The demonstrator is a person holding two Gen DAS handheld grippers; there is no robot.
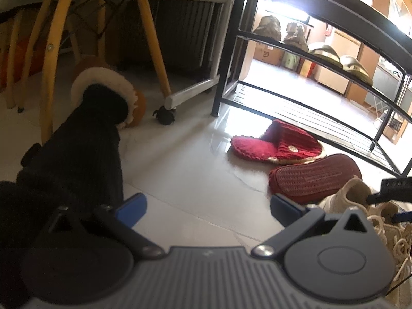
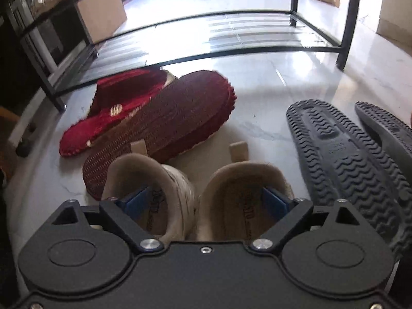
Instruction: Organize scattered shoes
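on the far left a person's black-socked foot (image 1: 85, 139) is resting in a brown fleece-lined slipper (image 1: 110, 95) beside the yellow chair legs (image 1: 152, 38). the left gripper (image 1: 207, 209) is hovering released over bare tile (image 1: 185, 170). the two red knit slippers (image 1: 278, 143) are lying at the shoe rack's (image 1: 322, 108) bottom edge, one sole-up. the right gripper (image 2: 206, 203) is sitting spread, a finger inside each beige sneaker (image 2: 152, 180); whether it is gripping, i cannot tell. dark soles (image 2: 342, 159) are crowding its right.

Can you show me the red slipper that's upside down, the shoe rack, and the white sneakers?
upside-down red slipper (image 2: 164, 128): right wrist view, on its ribbed sole.
shoe rack (image 1: 303, 126): left wrist view, on its bottom shelf's front bar.
white sneakers (image 2: 177, 180): right wrist view, on left sneaker's collar.
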